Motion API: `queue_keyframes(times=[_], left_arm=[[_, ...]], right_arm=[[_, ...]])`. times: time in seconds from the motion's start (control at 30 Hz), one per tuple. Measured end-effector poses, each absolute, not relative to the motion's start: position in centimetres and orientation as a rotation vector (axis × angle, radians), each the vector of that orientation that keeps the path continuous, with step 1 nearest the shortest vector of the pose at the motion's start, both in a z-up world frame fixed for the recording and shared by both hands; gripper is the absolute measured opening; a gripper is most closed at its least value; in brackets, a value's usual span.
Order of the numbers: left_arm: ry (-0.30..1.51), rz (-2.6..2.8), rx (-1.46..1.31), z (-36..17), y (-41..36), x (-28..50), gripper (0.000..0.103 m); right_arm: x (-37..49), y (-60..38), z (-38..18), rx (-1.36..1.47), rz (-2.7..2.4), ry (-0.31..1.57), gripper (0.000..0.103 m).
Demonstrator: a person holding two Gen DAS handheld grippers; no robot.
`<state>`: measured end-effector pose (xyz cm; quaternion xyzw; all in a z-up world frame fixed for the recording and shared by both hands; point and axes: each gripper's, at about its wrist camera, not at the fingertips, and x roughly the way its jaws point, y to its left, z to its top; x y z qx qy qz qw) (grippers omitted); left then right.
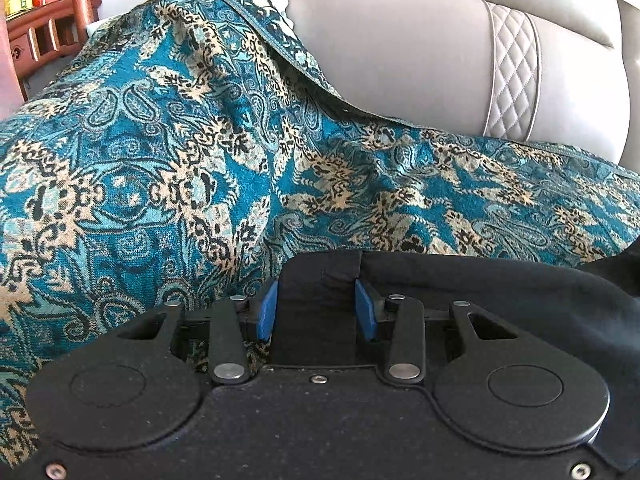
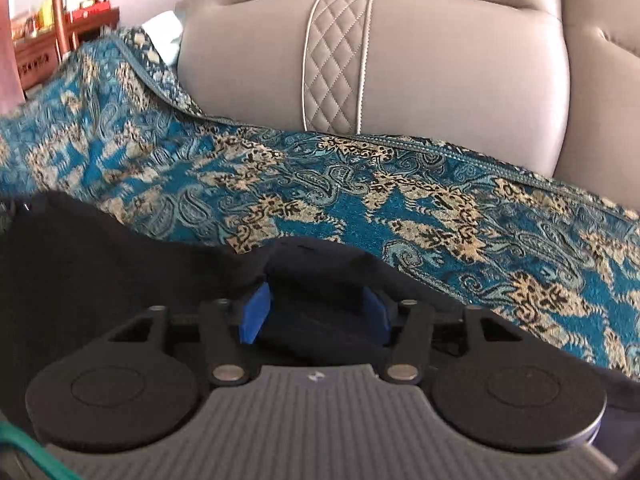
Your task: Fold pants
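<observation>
While one pants (image 1: 500, 292) lies on one throw (image 1: 160, 160), both grippers seemingly straddle it.

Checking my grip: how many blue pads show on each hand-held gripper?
2 each: left hand-held gripper, pads flanking black pants; right hand-held gripper, pads flanking dark fabric. None hidden.

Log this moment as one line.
stage: folding | item: black fabric pants on teal paisley throw | left gripper: shut on pants | right gripper: open, pants between pads
</observation>
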<state>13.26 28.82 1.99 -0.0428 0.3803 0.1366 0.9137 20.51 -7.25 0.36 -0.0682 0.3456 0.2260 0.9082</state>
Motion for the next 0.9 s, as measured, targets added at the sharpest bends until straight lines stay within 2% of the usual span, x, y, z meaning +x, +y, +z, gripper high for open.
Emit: queue_keyframes(times=[0.1, 0.17, 0.37, 0.57, 0.6, 0.63, 0.67, 0.7, 0.73, 0.83, 0.9], left_arm=[[0.777, 0.289, -0.083, 2.4, 28.8, 13.2, 0.039], [0.774, 0.288, -0.086, 2.5, 28.9, 13.0, 0.039], [0.772, 0.290, -0.088, 2.3, 29.0, 13.0, 0.039], [0.782, 0.298, -0.078, 1.7, 28.8, 13.3, 0.039], [0.782, 0.300, -0.073, 1.6, 28.8, 13.4, 0.039], [0.782, 0.301, -0.066, 1.5, 28.6, 13.4, 0.039], [0.782, 0.305, -0.060, 1.4, 28.5, 13.4, 0.039], [0.780, 0.310, -0.054, 1.4, 28.3, 13.4, 0.039], [0.777, 0.318, -0.043, 1.4, 28.0, 13.2, 0.039], [0.738, 0.329, -0.007, 2.0, 27.3, 12.7, 0.039], [0.704, 0.334, -0.017, 2.8, 27.2, 12.7, 0.039]], right_arm=[[20.4, -7.6, 0.6, -0.086, 0.483, 0.686, 0.071], [20.4, -8.6, 1.1, -0.023, 0.469, 0.667, 0.076], [20.7, -11.7, 1.9, 0.112, 0.533, 0.714, 0.075], [19.7, -7.6, 1.4, -0.133, 0.618, 0.710, 0.073], [19.7, -6.6, 1.0, -0.168, 0.622, 0.721, 0.067], [19.6, -5.7, 0.7, -0.203, 0.611, 0.724, 0.042], [19.8, -4.9, 0.2, -0.230, 0.587, 0.721, 0.021], [19.9, -4.6, 0.1, -0.228, 0.574, 0.713, 0.014], [20.2, -4.5, 0.1, -0.207, 0.573, 0.710, 0.007], [20.4, -4.9, 0.9, -0.136, 0.546, 0.671, 0.002], [20.7, -4.9, 1.6, -0.132, 0.533, 0.636, 0.002]])
